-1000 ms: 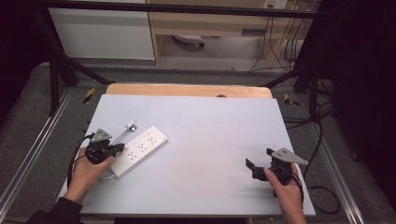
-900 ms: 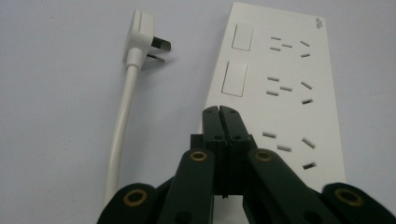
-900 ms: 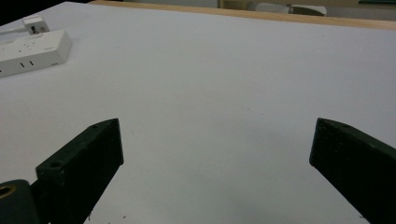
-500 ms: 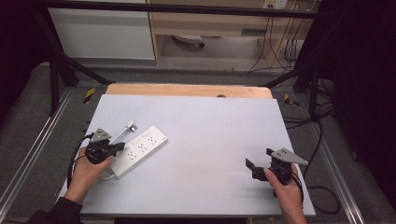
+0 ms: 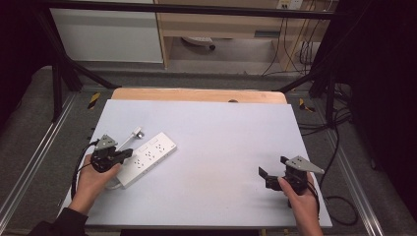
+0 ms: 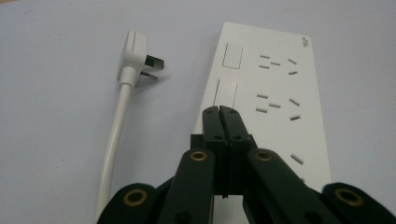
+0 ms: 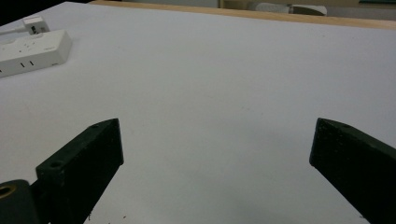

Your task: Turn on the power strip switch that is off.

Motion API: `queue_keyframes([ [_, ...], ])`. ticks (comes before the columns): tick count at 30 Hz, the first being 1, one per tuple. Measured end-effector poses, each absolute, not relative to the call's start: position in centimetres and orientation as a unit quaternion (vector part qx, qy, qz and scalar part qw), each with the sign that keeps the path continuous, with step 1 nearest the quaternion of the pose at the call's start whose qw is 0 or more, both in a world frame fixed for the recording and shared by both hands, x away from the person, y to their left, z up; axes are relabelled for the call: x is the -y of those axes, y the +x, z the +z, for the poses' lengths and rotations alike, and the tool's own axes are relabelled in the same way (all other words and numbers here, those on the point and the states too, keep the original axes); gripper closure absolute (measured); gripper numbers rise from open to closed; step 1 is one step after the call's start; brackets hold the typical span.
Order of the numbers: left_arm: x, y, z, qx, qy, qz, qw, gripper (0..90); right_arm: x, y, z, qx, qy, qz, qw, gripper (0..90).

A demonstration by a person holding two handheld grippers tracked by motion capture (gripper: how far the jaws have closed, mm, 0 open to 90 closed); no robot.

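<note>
My left gripper [image 6: 219,112] is clenched, jaws together over the white power strip [image 6: 275,93], perhaps touching it; its plug [image 6: 135,56] lies just beside; my right gripper [image 7: 215,154] gapes wide over bare table [image 7: 224,70].

Power strip [image 6: 275,93]: near end hidden behind left gripper [image 6: 219,112] linkage in left gripper view; near end under left hand [image 5: 91,179] in high view. Small print at strip's far right corner too small to read. In right gripper view, strip [image 7: 32,51] cut off by left edge.

Plug [image 6: 135,58] cable [image 6: 114,149]: runs off bottom edge, origin not visible.

Right gripper [image 7: 215,154]: both jaws cut off by bottom edge in right gripper view.

Clutter [image 5: 196,42] under far shelf: blurred, cannot identify.
</note>
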State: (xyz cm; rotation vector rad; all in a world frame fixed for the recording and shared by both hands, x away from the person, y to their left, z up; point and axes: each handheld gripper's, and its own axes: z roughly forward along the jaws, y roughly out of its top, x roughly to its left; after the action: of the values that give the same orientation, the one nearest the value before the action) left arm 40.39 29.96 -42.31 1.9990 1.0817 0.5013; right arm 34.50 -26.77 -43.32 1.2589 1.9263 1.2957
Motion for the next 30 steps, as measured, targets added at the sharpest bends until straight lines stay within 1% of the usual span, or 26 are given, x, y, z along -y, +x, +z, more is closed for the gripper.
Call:
queue_keyframes([
  [30,-28.6,40.7,-41.5,-0.411,0.779,0.199,0.429,90.0,26.7,34.5,-43.3,-0.708,0.461,0.474,0.247,3.2],
])
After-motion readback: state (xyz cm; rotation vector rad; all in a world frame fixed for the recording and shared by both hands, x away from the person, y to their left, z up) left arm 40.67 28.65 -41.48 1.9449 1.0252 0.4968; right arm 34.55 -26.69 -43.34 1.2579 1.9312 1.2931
